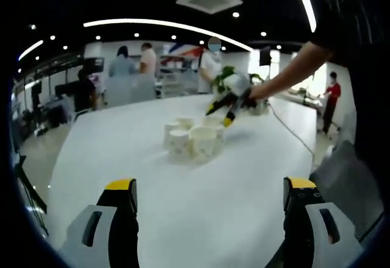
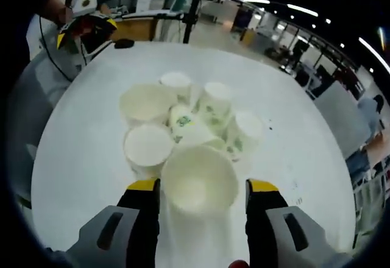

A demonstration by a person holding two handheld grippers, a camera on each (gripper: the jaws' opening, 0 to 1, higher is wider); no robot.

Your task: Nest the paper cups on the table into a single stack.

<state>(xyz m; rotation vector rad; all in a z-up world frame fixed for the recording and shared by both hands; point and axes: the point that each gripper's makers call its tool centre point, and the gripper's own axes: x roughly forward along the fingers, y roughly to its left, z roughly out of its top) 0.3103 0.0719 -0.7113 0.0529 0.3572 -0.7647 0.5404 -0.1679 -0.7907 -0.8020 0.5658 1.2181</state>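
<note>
In the left gripper view the cups (image 1: 194, 137) stand as a loose cluster near the middle of the white table (image 1: 109, 158), side by side and mouths up, with no tall stack rising among them, so I judge the nesting as barely begun and nearly all of it left to do. The left gripper (image 1: 210, 198) rises from the bottom of this view with its jaws spread wide and nothing between them; the cluster lies well ahead of it, apart from both tips, with bare table between. Beyond the cups the right gripper (image 1: 230, 108) reaches in from the right on the person's outstretched arm, hanging just over the far side of the cluster; from here I cannot tell whether it is touching a cup. In the right gripper view the same cluster is seen from above: about seven cups (image 2: 183, 125) crowded together and touching, some wide and plain, some narrower with a green print, one or two tilted against their neighbours. The nearest cup (image 2: 198, 179), a wide one with its mouth open to the camera, sits right between the right gripper's (image 2: 203, 196) jaws, which stand apart on either side of its rim; whether they already press on its wall I cannot tell, so the grip looks about to be made rather than surely made. The left gripper (image 2: 85, 27) shows at the top left, well away from the cups
</note>
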